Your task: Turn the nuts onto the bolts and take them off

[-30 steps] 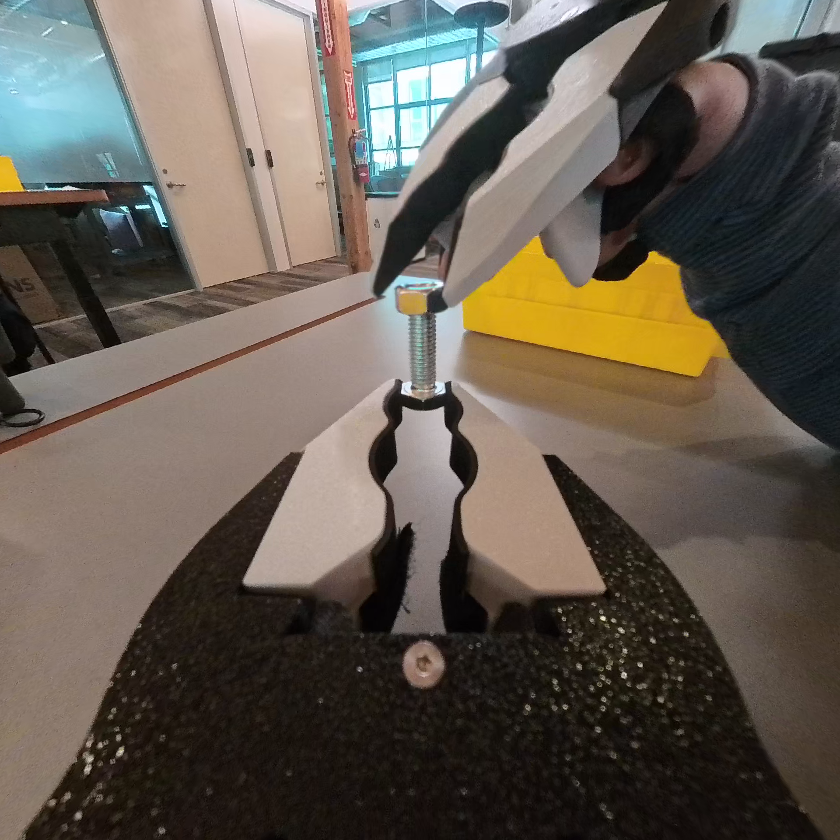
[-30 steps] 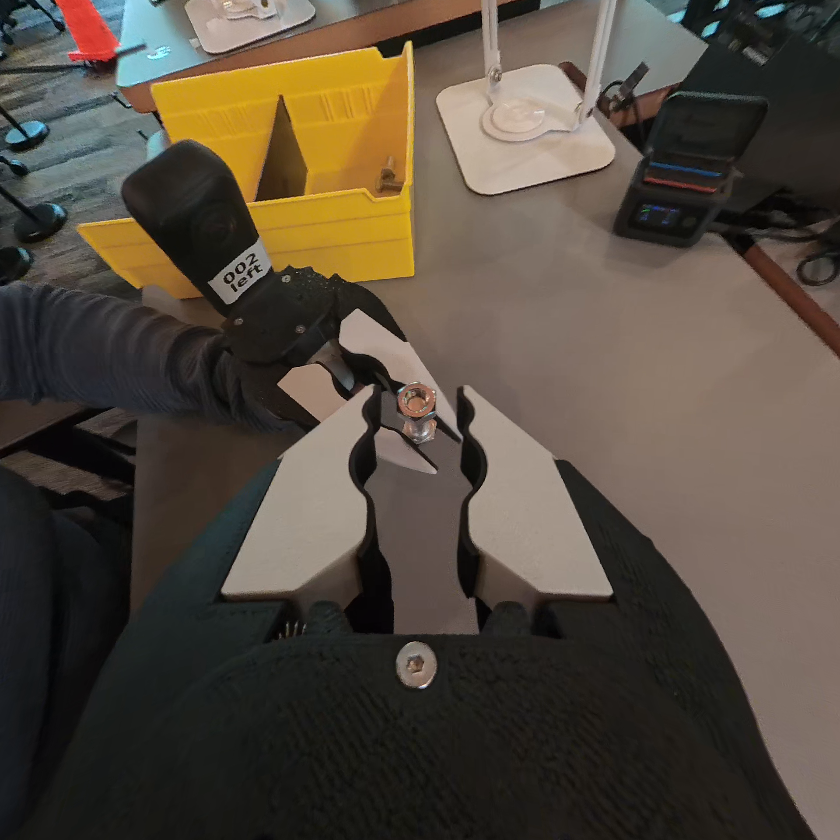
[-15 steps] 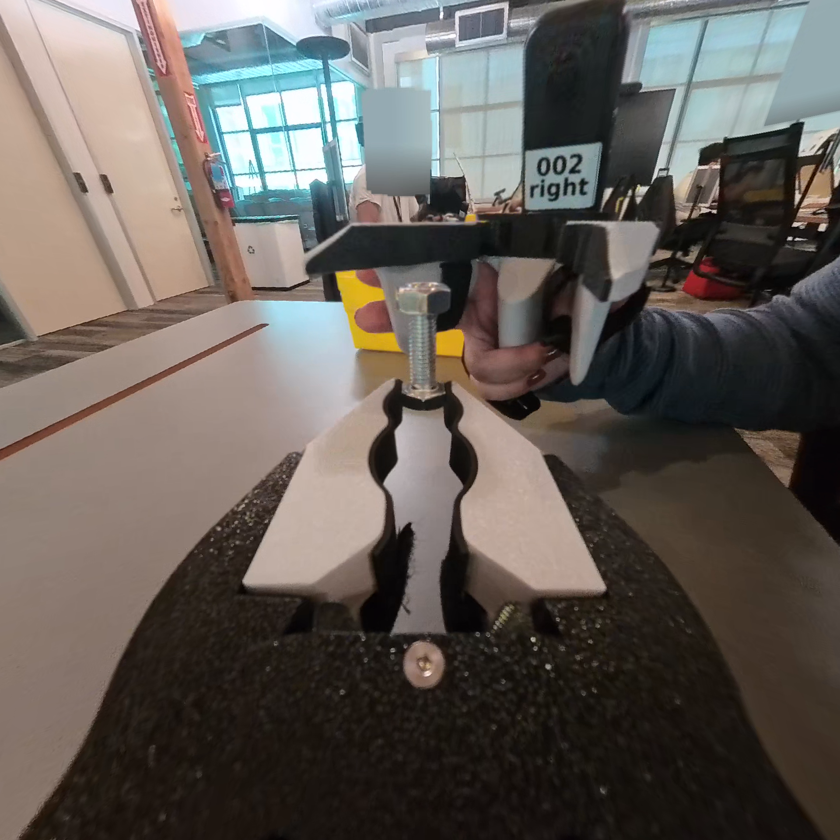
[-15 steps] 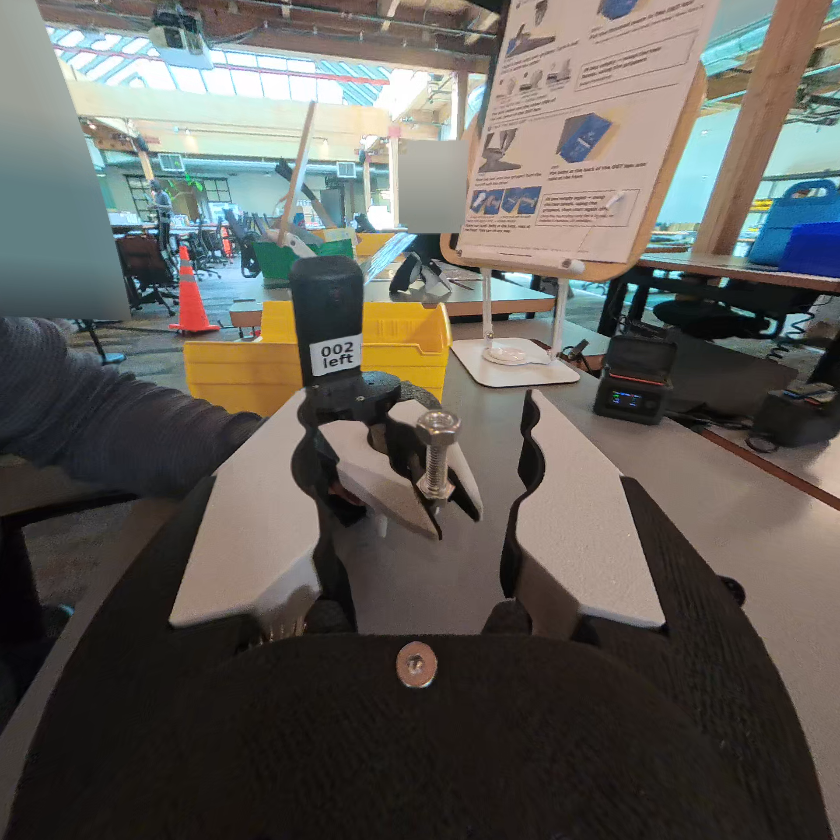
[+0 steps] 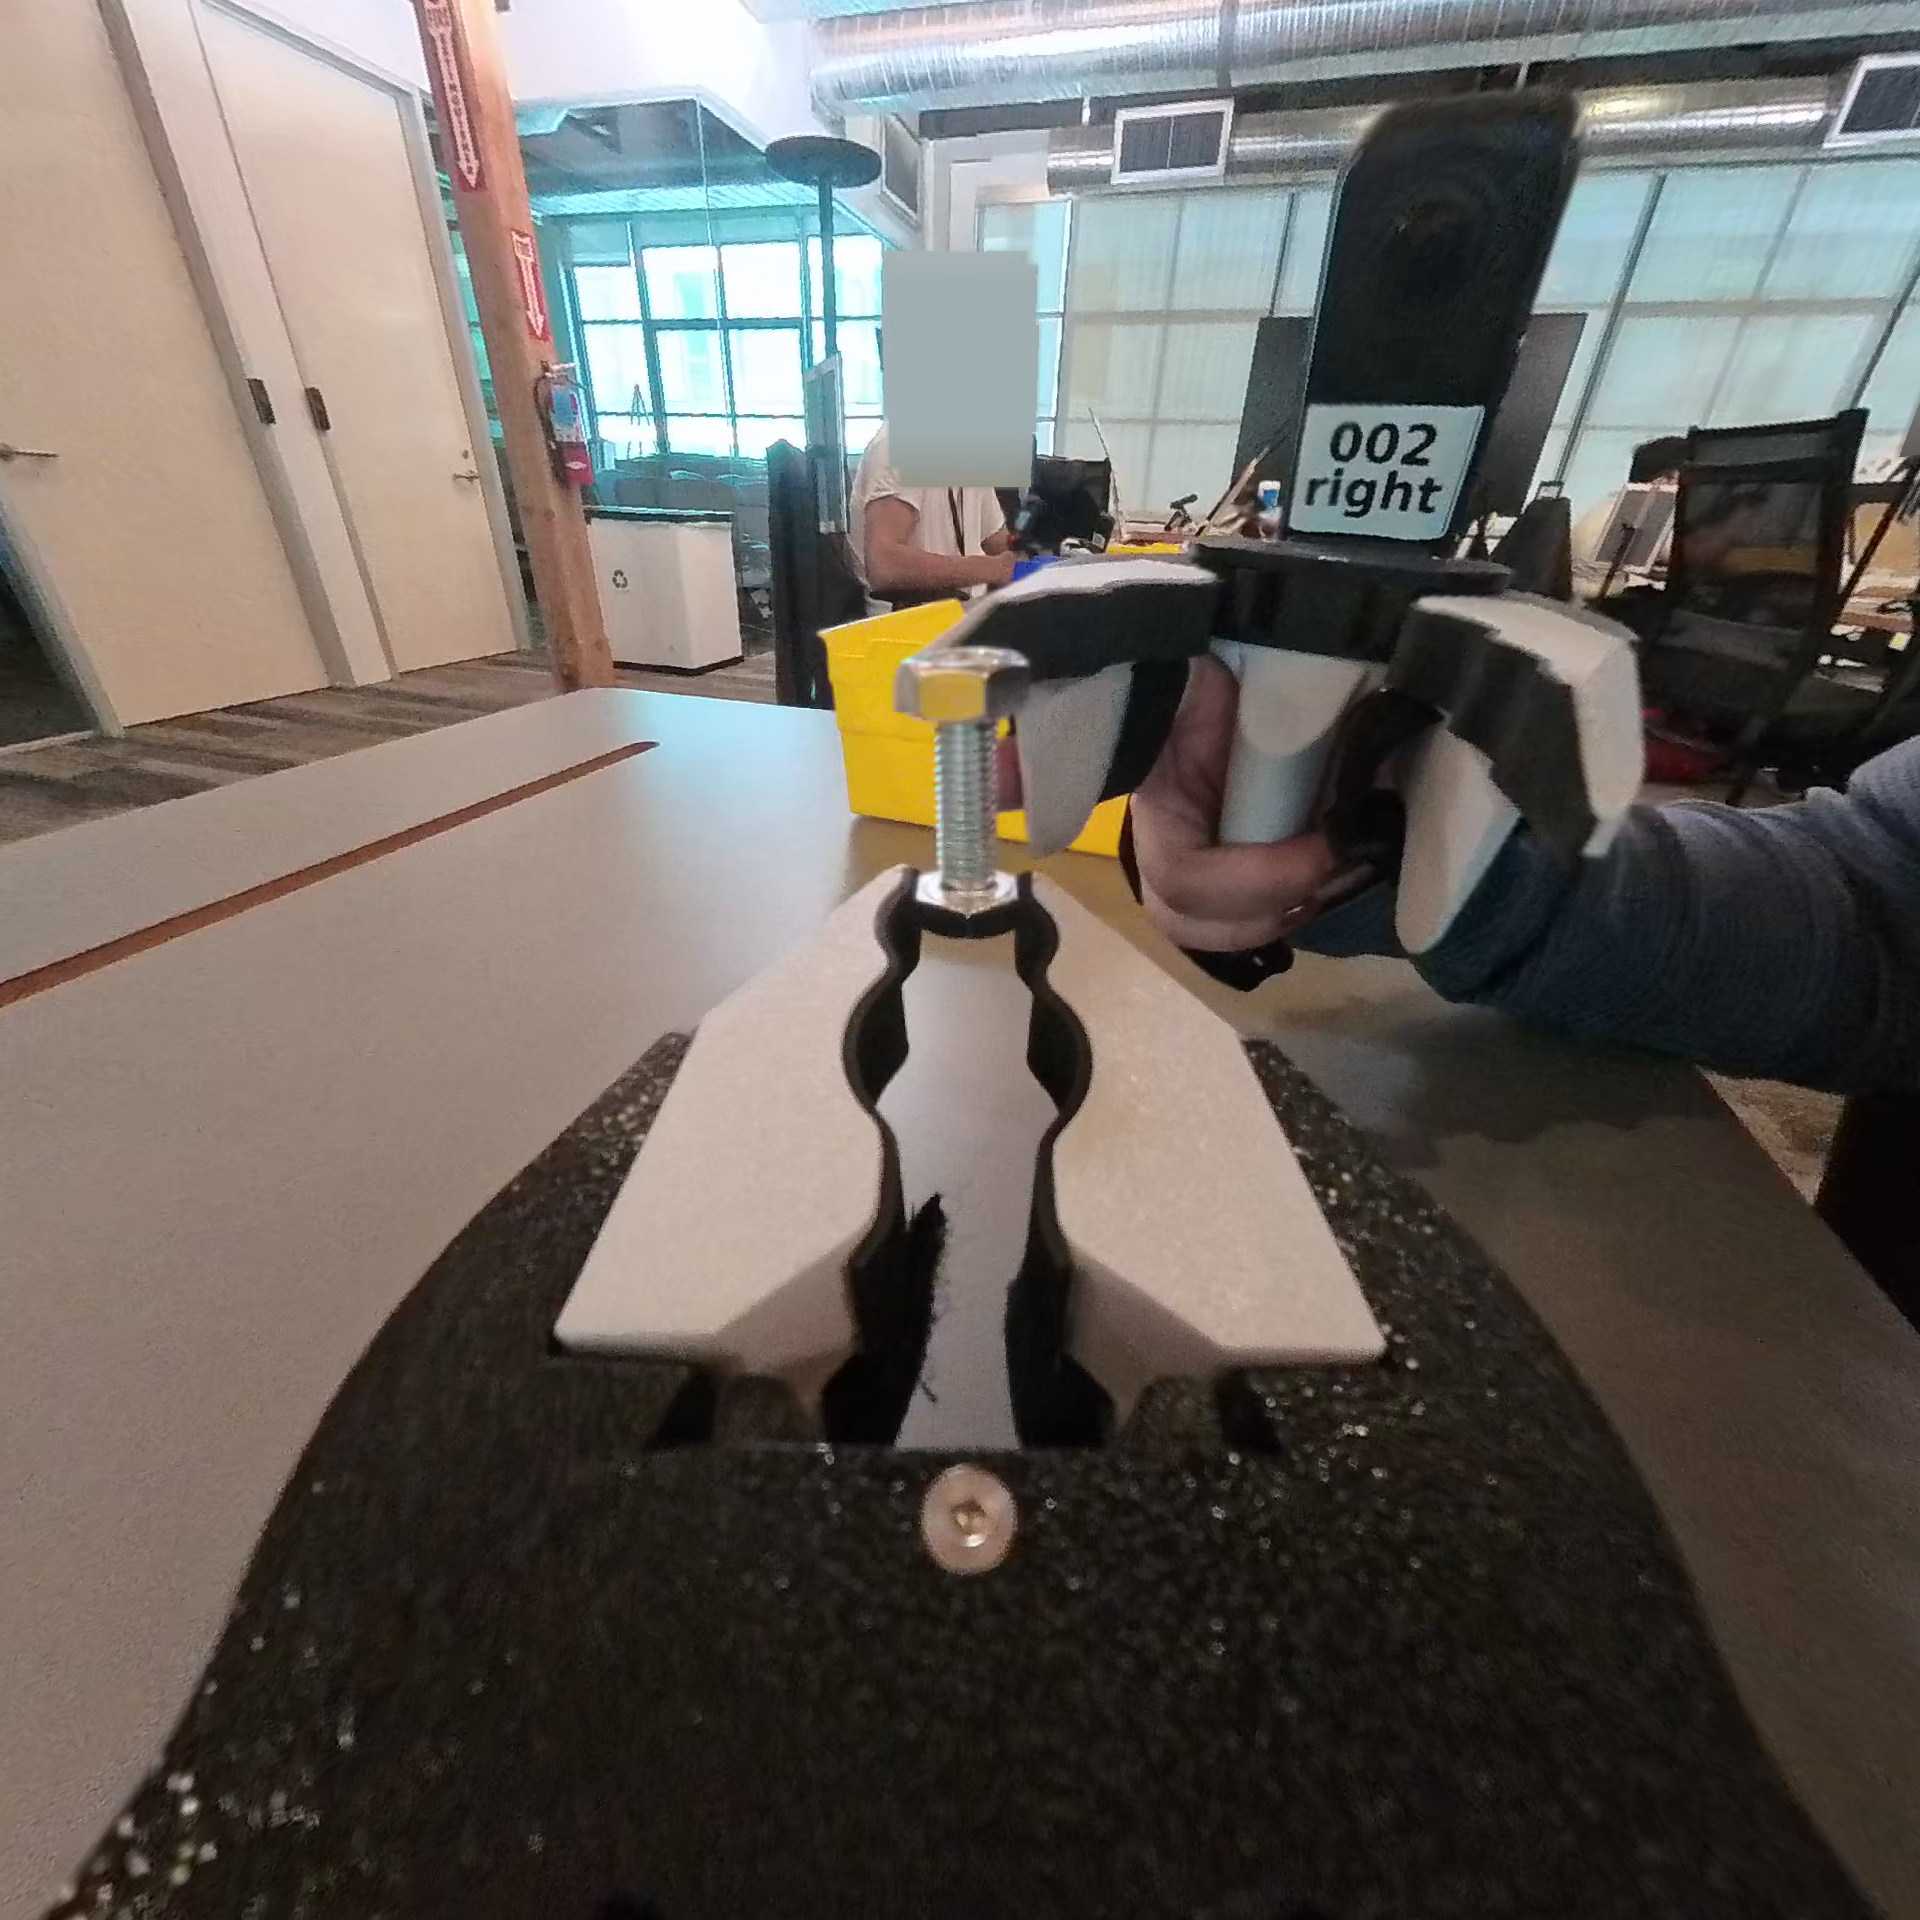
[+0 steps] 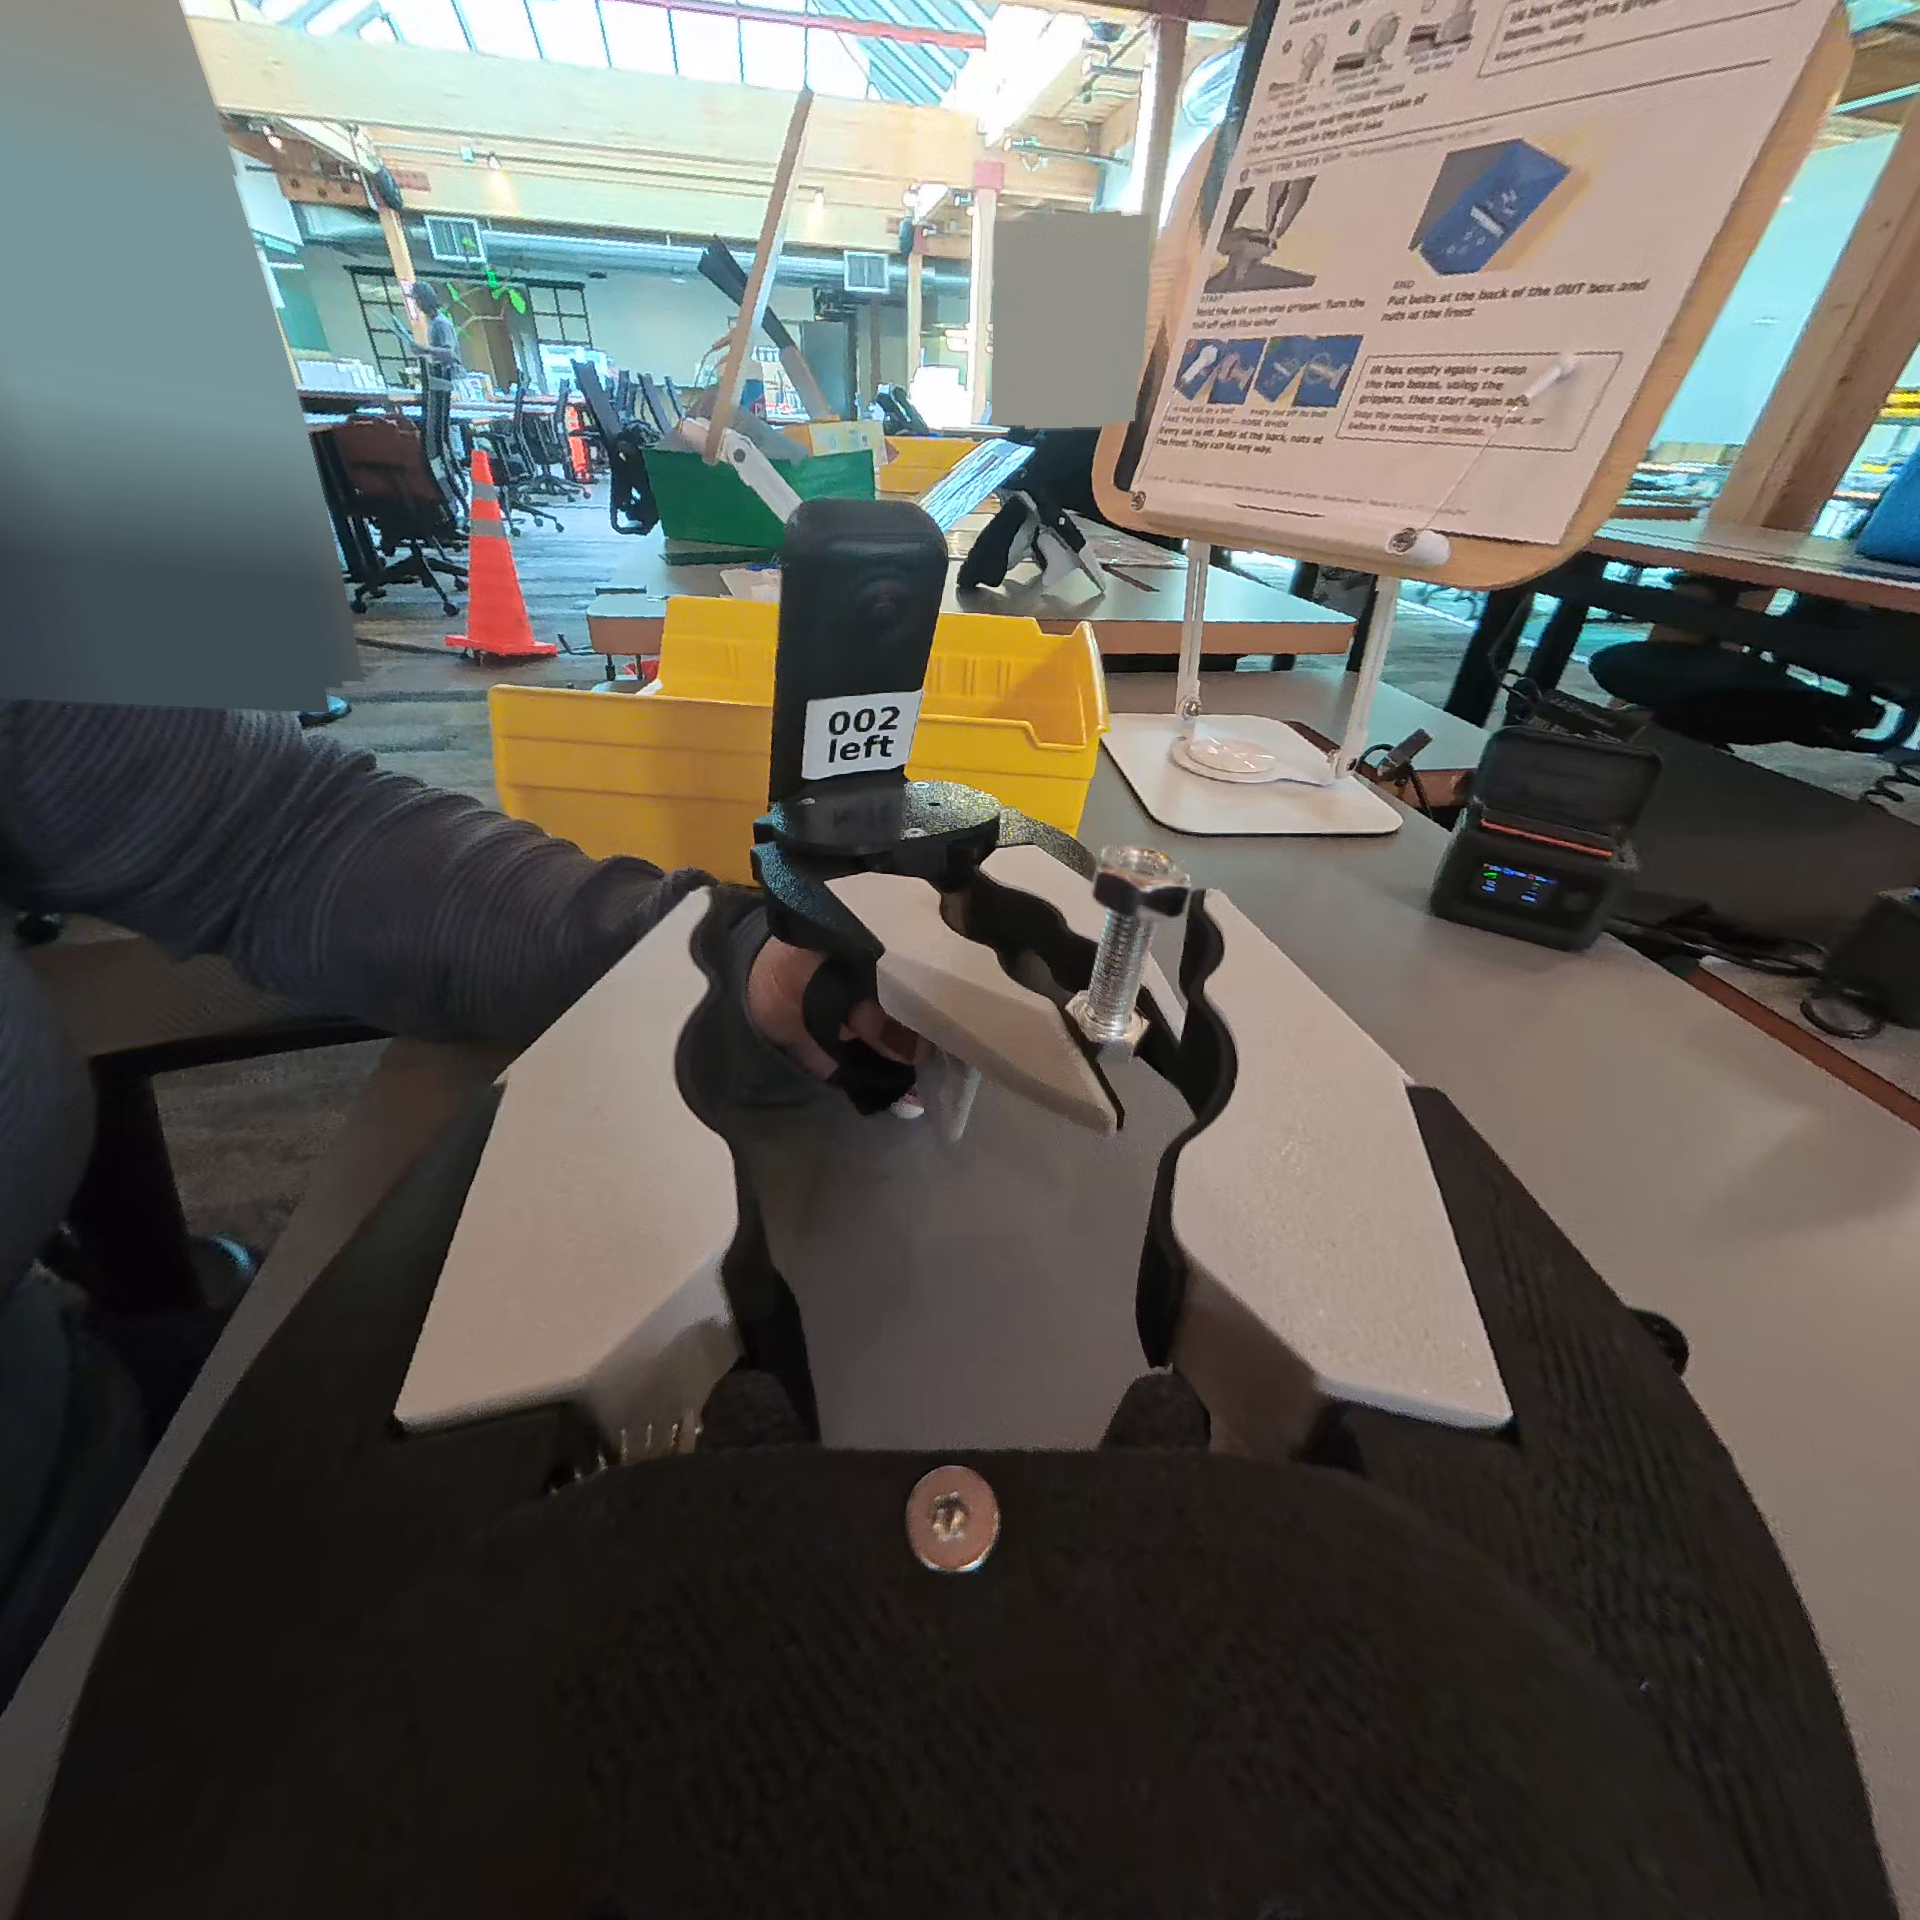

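A silver bolt [image 5: 963,800] stands upright, hex head up, with a nut [image 5: 966,898] at its lower end. My left gripper [image 5: 966,891] is shut on the nut and holds the bolt above the grey table [image 5: 312,1091]. In the right wrist view the bolt [image 6: 1127,961] and nut [image 6: 1108,1023] sit in the left gripper [image 6: 1110,1049]. My right gripper [image 6: 956,914] is open wide and level. The bolt head lies between its fingertips, close to the right finger [image 6: 1320,1143], not touching. The right gripper [image 5: 1273,743] also shows in the left wrist view, one fingertip beside the bolt head.
A yellow bin [image 6: 997,727] stands behind the grippers and also shows in the left wrist view [image 5: 883,748]. A white stand [image 6: 1257,790] with an instruction board and a small black device [image 6: 1538,878] are at the right. An orange cone [image 6: 494,582] is on the floor. Tip to tip, the grippers are about 6 centimetres apart.
My right gripper swung down from above the bolt head to level and opened wider. The bolt now sits nearer its right finger. The left gripper kept its hold on the nut.
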